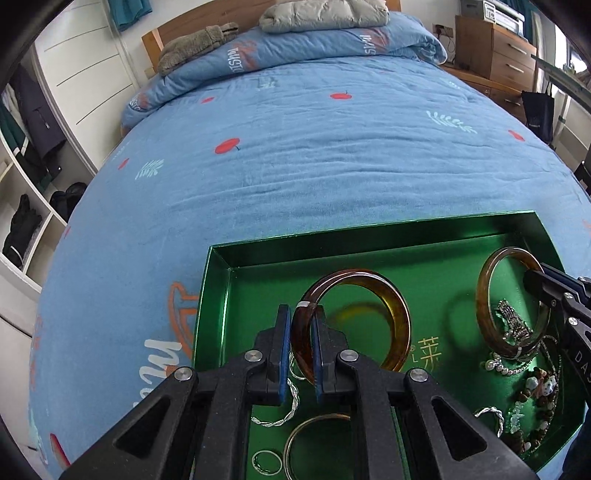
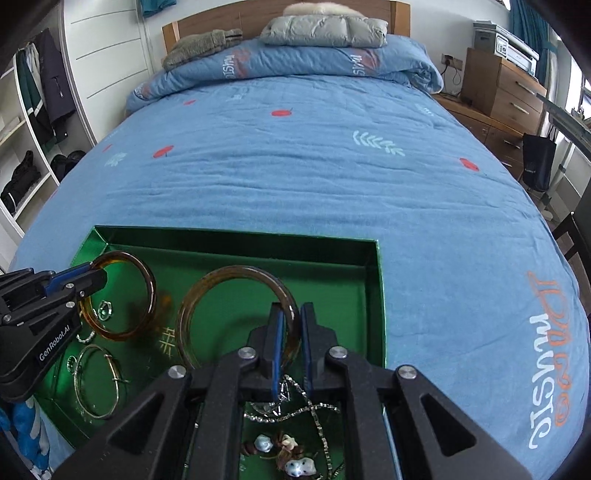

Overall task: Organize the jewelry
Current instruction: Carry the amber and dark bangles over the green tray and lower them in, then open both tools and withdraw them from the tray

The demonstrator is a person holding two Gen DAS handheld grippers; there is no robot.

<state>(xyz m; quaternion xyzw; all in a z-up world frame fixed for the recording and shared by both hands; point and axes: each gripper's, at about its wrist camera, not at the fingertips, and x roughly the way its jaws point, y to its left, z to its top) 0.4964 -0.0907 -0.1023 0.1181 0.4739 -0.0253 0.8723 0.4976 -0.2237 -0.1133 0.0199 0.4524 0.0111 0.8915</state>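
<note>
Inspection finds a shallow green tray (image 1: 218, 280) lying on a bed covered by a blue quilt (image 1: 295, 166) printed with red apples and pale leaves.

The left gripper (image 1: 301, 347) is reaching over the tray's near edge, and its jaws are clamping the rim of a dark amber bangle (image 1: 400, 321), which is standing on edge above the tray floor and casting a soft shadow there. In the right wrist view the same gripper (image 2: 94, 275) is entering from the left with that bangle (image 2: 147, 284) hanging from its tip.

The right gripper (image 2: 291, 347) is likewise gripping, its jaws pressing together on the rim of a lighter amber bangle (image 2: 192, 306), also held upright over the tray (image 2: 373, 295). From the left wrist view this gripper (image 1: 537, 280) is coming in from the right, with its bangle (image 1: 484, 295) suspended near the tray's right side.

Loose pieces are lying on the tray floor: a twisted silver chain (image 1: 291, 398), a thin metal bangle (image 1: 295, 439) and a small silver ring (image 1: 266, 461) beneath the left gripper; a beaded bracelet (image 1: 535, 391), a pearl strand (image 1: 506, 367) and a silver link chain (image 2: 314, 410) on the right.

A folded grey padded jacket (image 2: 325, 31) is resting at the head of the bed.
</note>
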